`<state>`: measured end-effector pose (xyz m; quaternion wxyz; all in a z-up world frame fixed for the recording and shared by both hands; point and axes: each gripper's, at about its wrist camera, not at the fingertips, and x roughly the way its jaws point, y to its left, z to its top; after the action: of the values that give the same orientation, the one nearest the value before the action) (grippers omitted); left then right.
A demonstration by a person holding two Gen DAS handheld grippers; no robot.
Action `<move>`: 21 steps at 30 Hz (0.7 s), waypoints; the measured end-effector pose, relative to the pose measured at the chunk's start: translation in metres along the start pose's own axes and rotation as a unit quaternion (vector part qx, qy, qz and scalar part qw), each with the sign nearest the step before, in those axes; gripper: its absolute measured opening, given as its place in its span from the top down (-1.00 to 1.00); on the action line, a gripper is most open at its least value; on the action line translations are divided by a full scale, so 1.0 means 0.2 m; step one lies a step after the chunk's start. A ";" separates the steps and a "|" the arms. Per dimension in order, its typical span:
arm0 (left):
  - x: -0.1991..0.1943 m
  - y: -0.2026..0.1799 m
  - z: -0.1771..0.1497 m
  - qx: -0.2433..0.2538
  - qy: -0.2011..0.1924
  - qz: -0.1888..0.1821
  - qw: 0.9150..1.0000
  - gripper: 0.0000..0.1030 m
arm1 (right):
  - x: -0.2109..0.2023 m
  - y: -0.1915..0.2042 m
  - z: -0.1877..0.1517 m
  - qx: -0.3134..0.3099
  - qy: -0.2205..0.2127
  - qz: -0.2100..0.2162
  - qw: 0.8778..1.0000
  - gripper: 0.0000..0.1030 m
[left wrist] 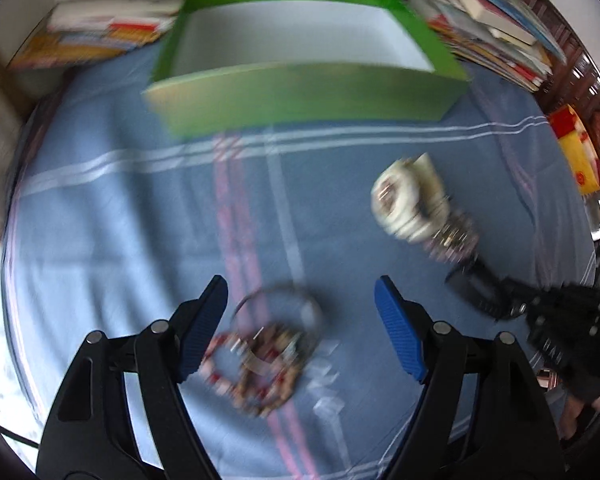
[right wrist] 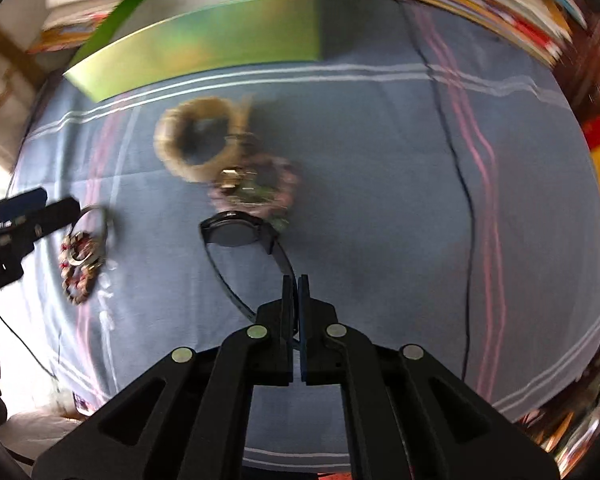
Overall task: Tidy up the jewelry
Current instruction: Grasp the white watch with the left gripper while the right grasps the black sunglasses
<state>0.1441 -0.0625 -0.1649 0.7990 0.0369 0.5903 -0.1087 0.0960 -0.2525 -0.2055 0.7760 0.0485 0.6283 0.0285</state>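
Two handheld grippers work over a tabletop (left wrist: 100, 220) covered with a blue striped cloth. Left gripper (left wrist: 300, 304): jaws released and wide apart, pointing steeply down over a beaded bracelet (left wrist: 256, 364) that lies tangled with a thin metal bangle (left wrist: 278, 304); the pads do not touch either piece. Right gripper (right wrist: 296, 284): jaws clenched on the strap of a black wristwatch (right wrist: 236, 232), whose dial faces up just ahead of the fingertips.

Beyond the watch, near the middle of the cloth, lies a cream woven bangle (right wrist: 196, 140), and touching it a pinkish beaded bracelet (right wrist: 260, 188); both are blurred, so finer detail cannot be told. A green box (left wrist: 300, 96) with a white interior stands open at the far edge of the cloth, well apart from all the jewelry. Stacks of books (left wrist: 496, 20) sit behind and to the right of the box.
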 end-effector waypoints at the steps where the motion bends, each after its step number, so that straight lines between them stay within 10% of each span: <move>1: 0.03 -0.04 0.04 0.007 0.002 -0.004 1.000 -0.49 | 0.00 -0.02 0.00 0.008 0.000 0.001 1.000 0.85; 5: 0.14 -0.16 0.18 0.023 0.016 -0.019 0.999 -0.53 | -0.01 -0.06 0.00 0.017 -0.005 0.000 1.000 0.47; 11: 0.26 -0.28 0.27 0.046 0.027 -0.020 0.998 -0.50 | 0.03 -0.03 -0.02 0.016 0.003 0.003 1.000 0.44; 18: 0.37 -0.26 0.28 0.033 0.052 -0.035 0.997 0.60 | 0.11 0.03 0.02 -0.001 0.006 0.017 1.000 0.56; 21: 0.34 -0.20 0.25 0.019 0.042 -0.032 0.998 0.66 | 0.11 0.05 0.03 -0.012 0.008 0.032 0.999 0.92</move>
<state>0.2024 -0.1196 -0.2122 0.7687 0.0375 0.6222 -0.1433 0.1073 -0.2415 -0.2249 0.7703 0.0590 0.6320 0.0614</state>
